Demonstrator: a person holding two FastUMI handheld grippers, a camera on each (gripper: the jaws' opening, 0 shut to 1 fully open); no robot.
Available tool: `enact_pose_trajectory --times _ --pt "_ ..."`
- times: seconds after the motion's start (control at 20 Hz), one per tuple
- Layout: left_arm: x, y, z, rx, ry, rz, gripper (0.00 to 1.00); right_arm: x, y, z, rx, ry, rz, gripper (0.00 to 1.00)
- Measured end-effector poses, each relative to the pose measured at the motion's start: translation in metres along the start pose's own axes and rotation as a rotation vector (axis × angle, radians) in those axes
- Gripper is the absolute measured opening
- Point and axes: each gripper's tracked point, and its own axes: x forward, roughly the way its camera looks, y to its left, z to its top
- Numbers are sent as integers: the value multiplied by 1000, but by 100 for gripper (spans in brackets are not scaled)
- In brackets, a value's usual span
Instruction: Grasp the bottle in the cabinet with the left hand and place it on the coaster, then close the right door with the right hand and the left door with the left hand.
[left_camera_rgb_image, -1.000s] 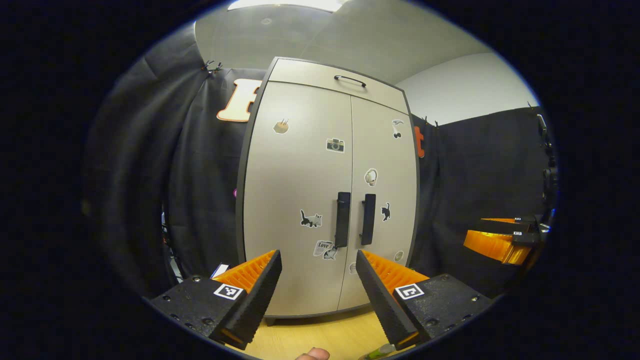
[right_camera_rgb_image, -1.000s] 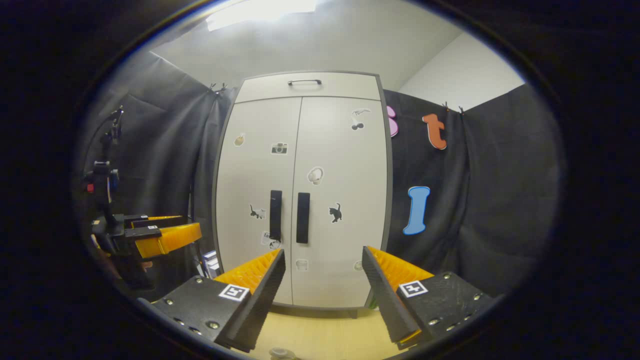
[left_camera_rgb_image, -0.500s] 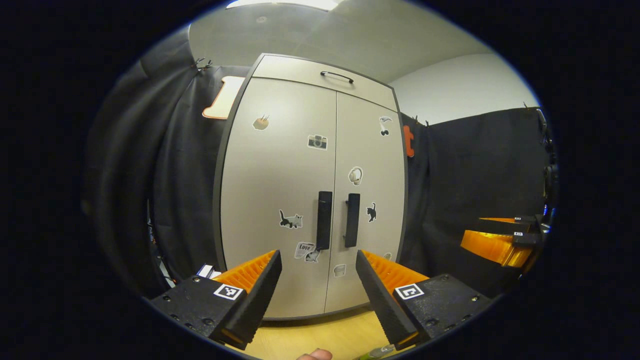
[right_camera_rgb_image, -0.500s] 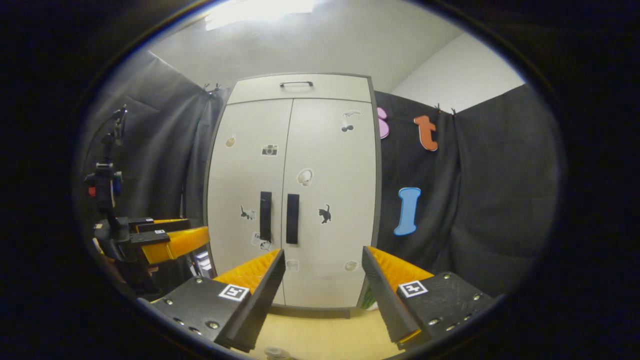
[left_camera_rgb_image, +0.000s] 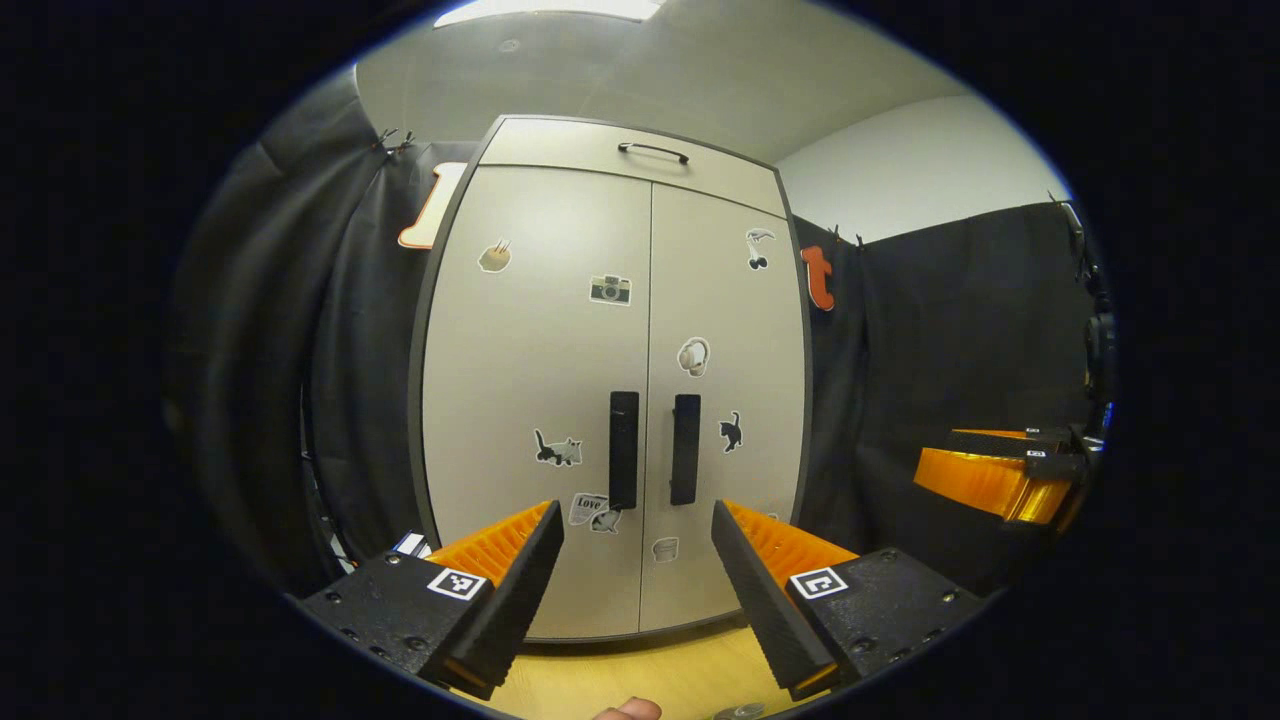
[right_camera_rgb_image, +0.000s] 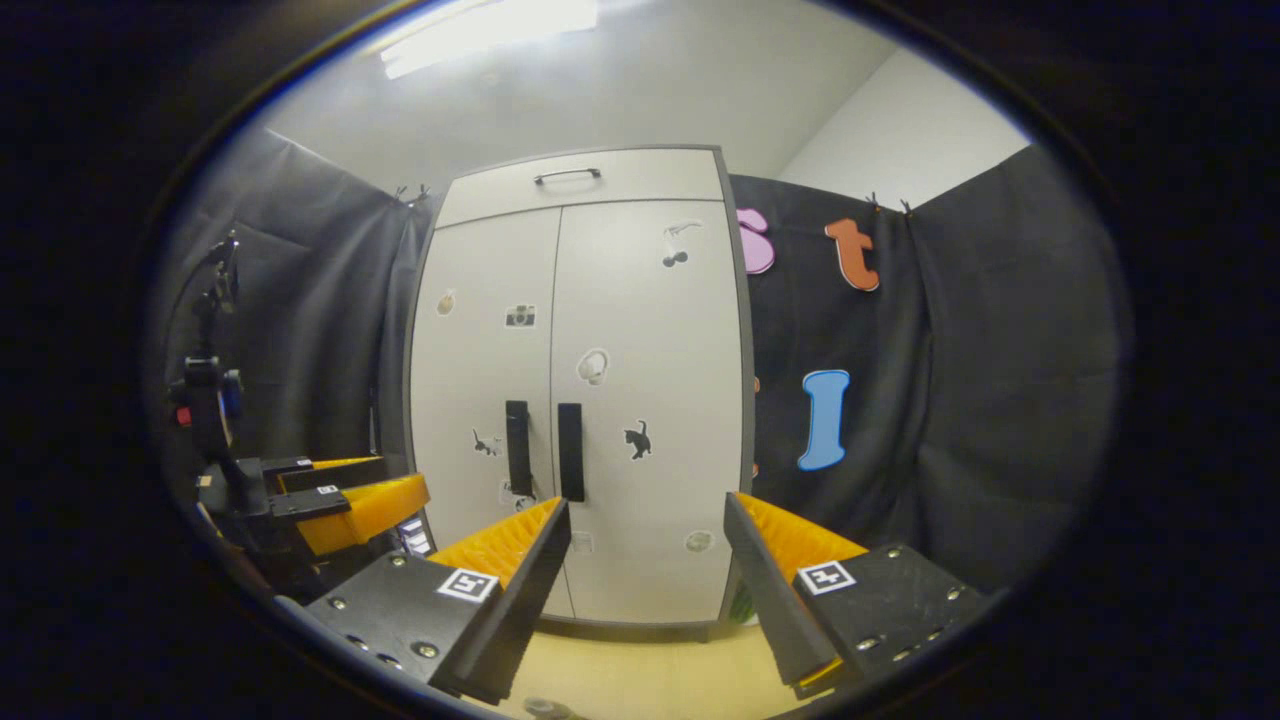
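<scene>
With both cabinet (left_camera_rgb_image: 610, 400) doors shut, I hold my left claw (left_camera_rgb_image: 637, 590) and right claw (right_camera_rgb_image: 647, 590) spread, clear of the handles (left_camera_rgb_image: 624, 450).

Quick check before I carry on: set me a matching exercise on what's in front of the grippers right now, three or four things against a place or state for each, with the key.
Things:
1. cabinet doors
2. cat sticker
3. camera sticker
4. left gripper

Places or states:
A. on the left door, upper part
B. open, holding nothing
C. both shut
D. on the right door, beside its handle

Pairs: 1-C, 2-D, 3-A, 4-B
</scene>
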Motion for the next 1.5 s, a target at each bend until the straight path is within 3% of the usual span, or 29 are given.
enact_pose_trajectory --times 0.2,0.55,0.65,0.75,0.8,0.9,1.1,1.15,1.2,1.5 --pt "0 -20 -6 -66 34 12 95 -4 -10 6 -3 -28 27 93" --pt "5 -58 -8 -36 38 5 95 -14 -40 12 -5 -31 1 93" --pt "6 -72 -10 -42 52 -4 95 -15 -40 10 -5 -30 33 89" --pt "6 -80 -8 -52 42 5 95 -16 -44 10 -5 -33 54 93" --pt "7 -84 -8 -57 41 7 95 -19 -48 7 -5 -27 53 89" --pt "9 -95 -12 -51 53 1 95 -19 -56 5 4 -17 48 93" --pt "14 -104 -11 -46 51 23 95 -14 -69 3 36 -13 64 93" --pt "15 -106 -10 -48 48 27 95 -12 -72 3 39 -13 67 89" --pt "17 -109 -9 -45 45 30 95 -12 -75 3 40 -15 72 93" --pt "24 -125 -11 -21 56 30 95 -8 -87 0 67 -19 77 93"
